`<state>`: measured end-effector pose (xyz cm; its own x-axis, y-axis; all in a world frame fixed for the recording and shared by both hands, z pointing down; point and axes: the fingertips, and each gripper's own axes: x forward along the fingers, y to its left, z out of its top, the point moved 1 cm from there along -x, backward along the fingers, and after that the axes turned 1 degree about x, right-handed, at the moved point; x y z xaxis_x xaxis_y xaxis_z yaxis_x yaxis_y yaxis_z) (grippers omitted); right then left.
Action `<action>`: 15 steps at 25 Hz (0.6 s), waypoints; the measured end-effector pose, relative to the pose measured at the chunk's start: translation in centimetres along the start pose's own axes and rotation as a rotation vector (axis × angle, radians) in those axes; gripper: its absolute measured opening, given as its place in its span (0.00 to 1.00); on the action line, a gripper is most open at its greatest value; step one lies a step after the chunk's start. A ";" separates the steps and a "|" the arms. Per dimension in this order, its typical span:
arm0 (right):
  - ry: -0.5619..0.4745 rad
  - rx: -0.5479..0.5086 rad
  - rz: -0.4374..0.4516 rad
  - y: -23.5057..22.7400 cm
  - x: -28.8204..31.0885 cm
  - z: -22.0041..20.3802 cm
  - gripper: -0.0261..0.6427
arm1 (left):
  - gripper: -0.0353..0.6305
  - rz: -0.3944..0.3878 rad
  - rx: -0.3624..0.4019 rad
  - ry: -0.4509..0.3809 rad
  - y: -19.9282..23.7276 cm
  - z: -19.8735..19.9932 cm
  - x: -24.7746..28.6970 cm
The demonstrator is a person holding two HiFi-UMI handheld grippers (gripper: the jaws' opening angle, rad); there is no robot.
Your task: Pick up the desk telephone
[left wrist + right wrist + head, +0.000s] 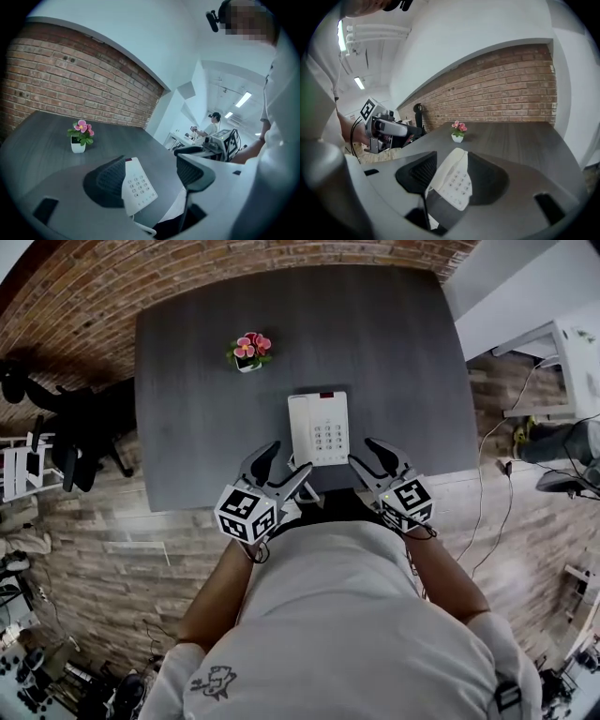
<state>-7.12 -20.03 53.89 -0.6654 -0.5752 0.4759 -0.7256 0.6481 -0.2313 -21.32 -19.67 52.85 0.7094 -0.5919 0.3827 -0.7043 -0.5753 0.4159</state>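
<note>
No word or number can be read anywhere. The keys [328,437] of the white plastic desk telephone [318,428] are too small for their figures to be made out. The cubes [246,513] on the left hand-held gripper [291,457] and the right hand-held gripper [362,452] bear black-and-white square patterns, not letters. The dark print [214,681] on the person's white shirt [356,615] is illegible.

The telephone [319,427] is smooth plastic — the table [187,427] matt wood-grain.
</note>
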 end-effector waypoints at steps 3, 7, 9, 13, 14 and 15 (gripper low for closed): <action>0.044 0.016 0.015 -1.2 1.0 -1.5 0.35 | 0.59 0.009 -0.019 0.049 1.3 -2.0 1.7; 0.099 0.069 0.037 -3.0 2.6 -3.5 0.35 | 0.59 0.014 -0.046 0.121 2.8 -4.6 3.7; 0.117 0.115 0.038 -4.0 3.3 -4.5 0.35 | 0.59 0.001 -0.070 0.164 3.3 -6.0 4.6; 0.153 0.158 0.045 -5.7 4.7 -6.3 0.34 | 0.59 0.008 -0.098 0.231 4.6 -8.3 5.9; 0.164 0.169 0.054 -6.0 5.0 -6.8 0.34 | 0.59 0.016 -0.108 0.241 5.1 -8.8 6.2; 0.174 0.183 0.066 -6.3 5.3 -7.2 0.34 | 0.59 0.024 -0.120 0.248 5.6 -9.3 6.4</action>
<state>-4.83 -23.54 64.00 -0.6834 -0.4303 0.5897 -0.7121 0.5710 -0.4085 -20.48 -21.47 65.31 0.6875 -0.4399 0.5778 -0.7236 -0.4829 0.4932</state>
